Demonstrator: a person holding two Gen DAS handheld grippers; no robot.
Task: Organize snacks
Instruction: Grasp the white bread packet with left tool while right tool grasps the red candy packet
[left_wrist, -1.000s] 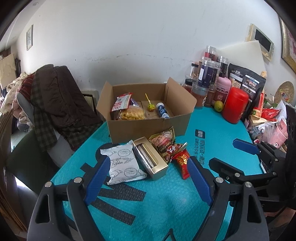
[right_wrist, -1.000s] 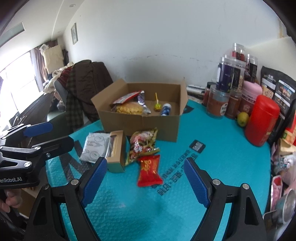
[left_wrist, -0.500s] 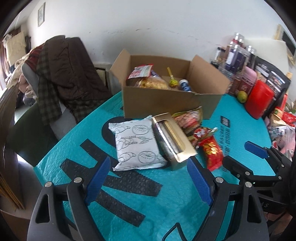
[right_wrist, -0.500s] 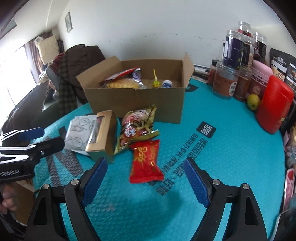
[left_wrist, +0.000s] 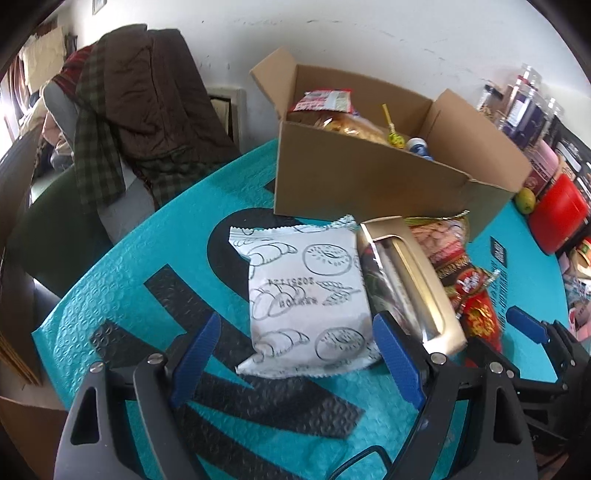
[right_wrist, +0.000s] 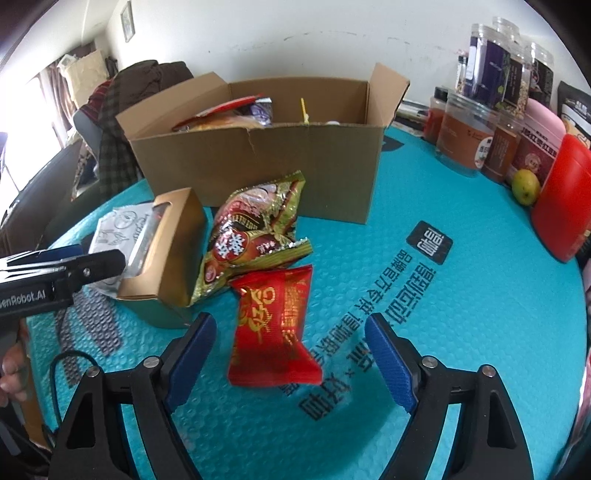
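On the turquoise bench (left_wrist: 155, 258), the white pastry packet (left_wrist: 306, 295) lies lengthwise between the left gripper's (left_wrist: 299, 354) wide-open jaws, while the red candy packet (right_wrist: 273, 328) lies likewise before the open, empty right gripper (right_wrist: 290, 354).

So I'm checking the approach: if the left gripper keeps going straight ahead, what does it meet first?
Probably the white pastry packet: it lies flat between the open left gripper fingers, the gold box beside it.

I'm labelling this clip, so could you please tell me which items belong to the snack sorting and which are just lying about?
Job:
open brown cardboard box
white pastry-print packet
gold window carton
green-gold foil bag
red foil packet

Lying about:
red plastic canister
clear lidded jars
yellow-green fruit
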